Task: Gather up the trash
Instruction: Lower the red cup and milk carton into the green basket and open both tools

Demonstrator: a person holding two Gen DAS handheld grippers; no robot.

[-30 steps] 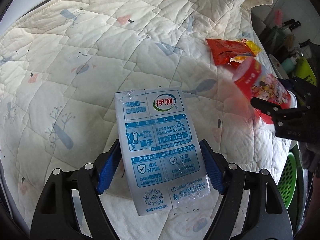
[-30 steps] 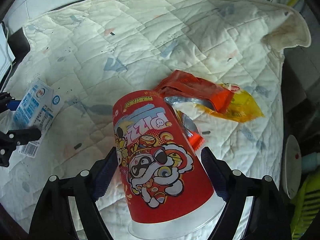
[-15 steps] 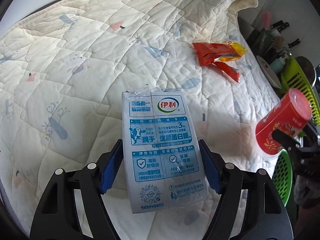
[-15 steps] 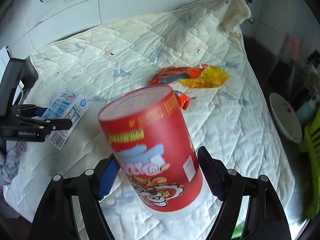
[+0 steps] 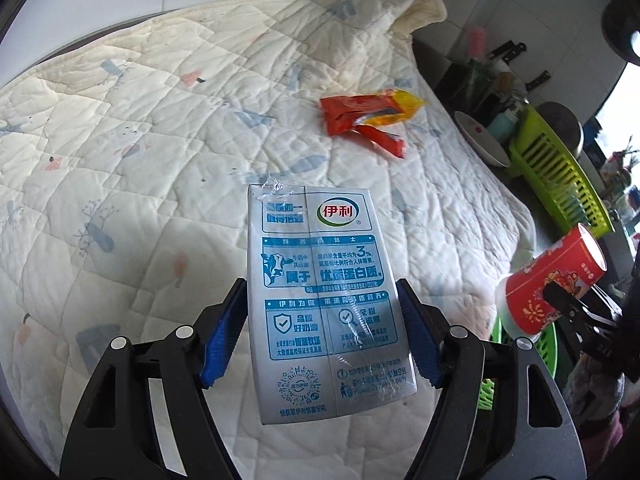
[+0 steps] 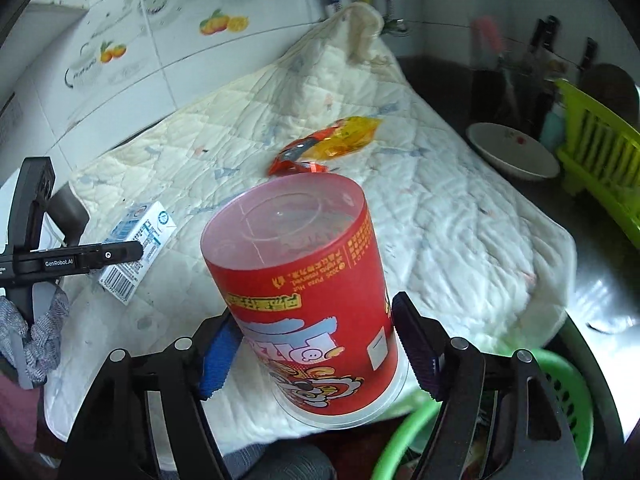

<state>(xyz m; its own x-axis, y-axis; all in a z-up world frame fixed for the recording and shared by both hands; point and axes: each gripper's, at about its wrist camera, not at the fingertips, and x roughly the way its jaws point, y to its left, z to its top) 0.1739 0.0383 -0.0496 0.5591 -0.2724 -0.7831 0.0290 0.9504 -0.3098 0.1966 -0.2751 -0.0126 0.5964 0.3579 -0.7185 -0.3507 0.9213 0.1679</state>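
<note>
Trash is on the move: the right gripper [image 6: 316, 352], jaws closing on the red printed snack cup [image 6: 308, 292], has swung off the quilt to above the green plastic basket [image 6: 568, 392], while the left gripper [image 5: 320, 332] clamps the blue-and-white milk carton [image 5: 324, 300], lifted.

White wall tiles [image 6: 168, 60] with fruit decals, quilted cream cover [image 5: 160, 120], perhaps daylight from a window [image 5: 624, 108].

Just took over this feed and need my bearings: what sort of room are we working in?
Most likely a home kitchen. A knife block and a green dish rack stand by a white bowl, with fruit-patterned wall tiles behind. Oddly, a quilt covers the worktop.
</note>
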